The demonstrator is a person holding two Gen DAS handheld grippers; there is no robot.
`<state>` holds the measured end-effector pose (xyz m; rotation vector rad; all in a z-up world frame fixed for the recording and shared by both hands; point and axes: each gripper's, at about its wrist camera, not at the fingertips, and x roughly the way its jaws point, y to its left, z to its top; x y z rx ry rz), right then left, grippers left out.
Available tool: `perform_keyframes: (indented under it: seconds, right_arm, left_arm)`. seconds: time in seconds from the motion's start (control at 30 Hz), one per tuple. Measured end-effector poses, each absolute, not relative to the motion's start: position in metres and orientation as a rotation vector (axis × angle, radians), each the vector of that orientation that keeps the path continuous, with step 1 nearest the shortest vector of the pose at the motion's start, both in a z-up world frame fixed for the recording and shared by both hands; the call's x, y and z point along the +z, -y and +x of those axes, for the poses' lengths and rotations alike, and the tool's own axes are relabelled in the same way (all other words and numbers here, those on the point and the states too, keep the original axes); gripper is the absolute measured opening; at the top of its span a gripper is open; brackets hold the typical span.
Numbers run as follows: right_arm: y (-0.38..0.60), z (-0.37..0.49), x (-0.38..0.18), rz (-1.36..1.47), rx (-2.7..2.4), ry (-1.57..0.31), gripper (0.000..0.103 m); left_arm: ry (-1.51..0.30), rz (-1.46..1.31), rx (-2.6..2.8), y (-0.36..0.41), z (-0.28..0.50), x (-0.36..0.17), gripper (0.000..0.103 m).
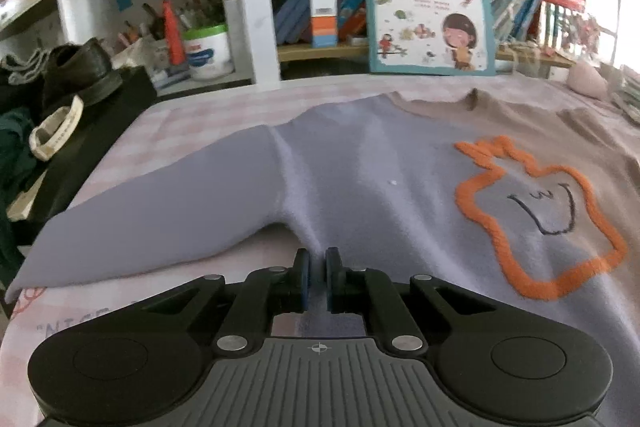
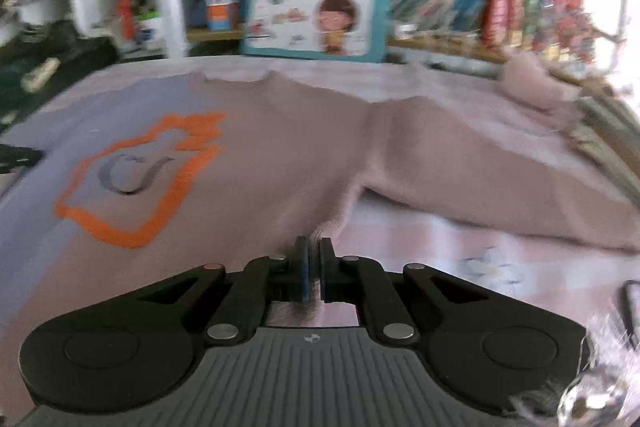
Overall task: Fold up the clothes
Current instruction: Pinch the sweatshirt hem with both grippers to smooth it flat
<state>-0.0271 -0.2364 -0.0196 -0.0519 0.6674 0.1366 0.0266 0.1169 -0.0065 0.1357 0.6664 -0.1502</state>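
A two-tone sweatshirt (image 1: 360, 167) lies flat and face up on a pink checked cloth: lilac on the left half, dusty pink (image 2: 288, 147) on the right, with an orange outlined figure (image 1: 536, 219) on the chest. My left gripper (image 1: 316, 259) is shut on the lilac side seam just below the left armpit, a pinch of fabric between its blue pads. My right gripper (image 2: 314, 249) is shut on the pink side seam below the right armpit. The left sleeve (image 1: 152, 219) stretches out to the left, the right sleeve (image 2: 500, 179) to the right.
A shelf of books stands behind the table, with a large picture book (image 1: 428, 3) leaning at the table's far edge. Dark clothes, a shoe (image 1: 80, 71) and a bag strap pile up at the left. A pink lump (image 2: 532, 83) and stacked books sit at the right.
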Motion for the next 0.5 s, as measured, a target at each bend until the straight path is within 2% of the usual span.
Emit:
perform_keyframes:
  seconds: [0.5]
  right_arm:
    - [0.274,-0.017,-0.020,0.011,0.043,-0.666,0.006]
  left_arm:
    - [-0.652,0.063,-0.232,-0.101,0.016,-0.009,0.007]
